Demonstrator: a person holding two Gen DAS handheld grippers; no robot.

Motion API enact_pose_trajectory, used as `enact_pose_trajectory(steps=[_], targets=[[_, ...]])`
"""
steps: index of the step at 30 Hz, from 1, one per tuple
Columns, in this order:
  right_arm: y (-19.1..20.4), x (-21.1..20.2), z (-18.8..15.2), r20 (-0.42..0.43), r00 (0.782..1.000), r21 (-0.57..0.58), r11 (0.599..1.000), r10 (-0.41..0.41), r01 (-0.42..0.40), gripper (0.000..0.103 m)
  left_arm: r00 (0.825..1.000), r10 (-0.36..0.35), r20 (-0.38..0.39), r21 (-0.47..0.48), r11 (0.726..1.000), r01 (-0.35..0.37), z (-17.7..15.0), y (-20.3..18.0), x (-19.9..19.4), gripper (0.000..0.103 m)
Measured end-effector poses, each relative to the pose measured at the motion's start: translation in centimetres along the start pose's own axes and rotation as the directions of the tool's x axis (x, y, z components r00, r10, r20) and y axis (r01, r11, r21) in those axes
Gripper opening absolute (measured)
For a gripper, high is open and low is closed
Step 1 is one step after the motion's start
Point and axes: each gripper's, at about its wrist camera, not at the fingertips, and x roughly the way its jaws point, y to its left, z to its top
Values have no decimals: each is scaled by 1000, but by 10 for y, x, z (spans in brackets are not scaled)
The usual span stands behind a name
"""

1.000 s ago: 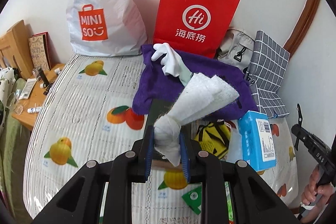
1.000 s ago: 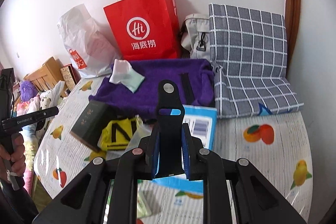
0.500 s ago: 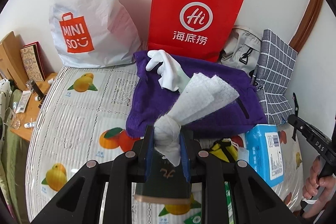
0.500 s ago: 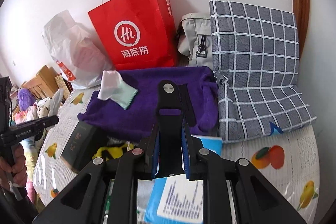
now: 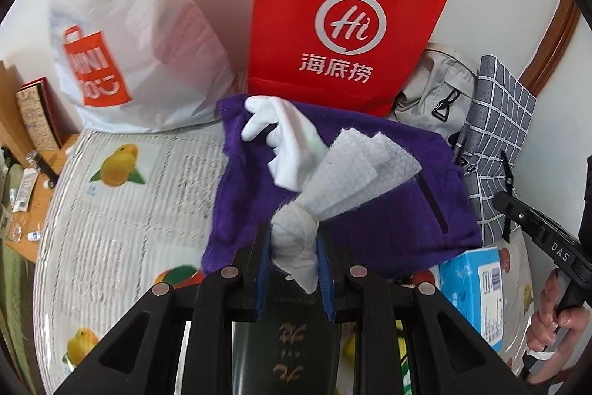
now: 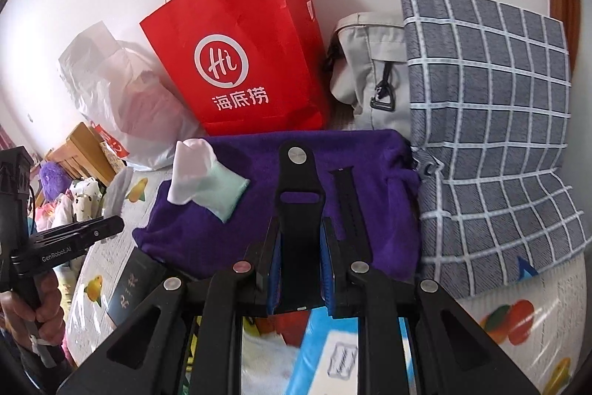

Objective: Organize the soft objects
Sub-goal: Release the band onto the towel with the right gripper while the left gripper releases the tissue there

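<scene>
Both grippers have advanced toward the purple fleece towel (image 5: 370, 210) at 12 o'clock. Left gripper (image 5: 294, 247) jaws clamp the white knotted cloth (image 5: 333, 180); right gripper (image 6: 298, 265) jaws pinch the black rubber watch strap (image 6: 299, 202). Drop-off looks next.

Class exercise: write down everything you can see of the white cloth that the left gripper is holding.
The white cloth looks like a thin, fuzzy non-woven wipe with a faint grid texture and frayed edges. Its lower end is bunched into a tight wad, clamped between the blue pads of the left gripper. Above the pads it fans out up and to the right in several folded layers. It hangs in front of the purple blanket and white glove; contact with either cannot be told.
</scene>
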Motion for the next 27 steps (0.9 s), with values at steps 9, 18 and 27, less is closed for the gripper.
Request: enact_pose_trajectory(steps=[9,18,27], targets=[[4,39,14,-40,999,-21,1000,1,-2,19,999,-18,-46,19,1000,19,16,-2,34,23],[-6,86,-3,-176,984,-11,1000,1,-3,19,994,-23,-103,22,999,25,17,3,74,23],[-5,112,-7,-276,961,-30,1000,-2,-6,19,989,-11,-145,-16,1000,9,10,19,93,23]])
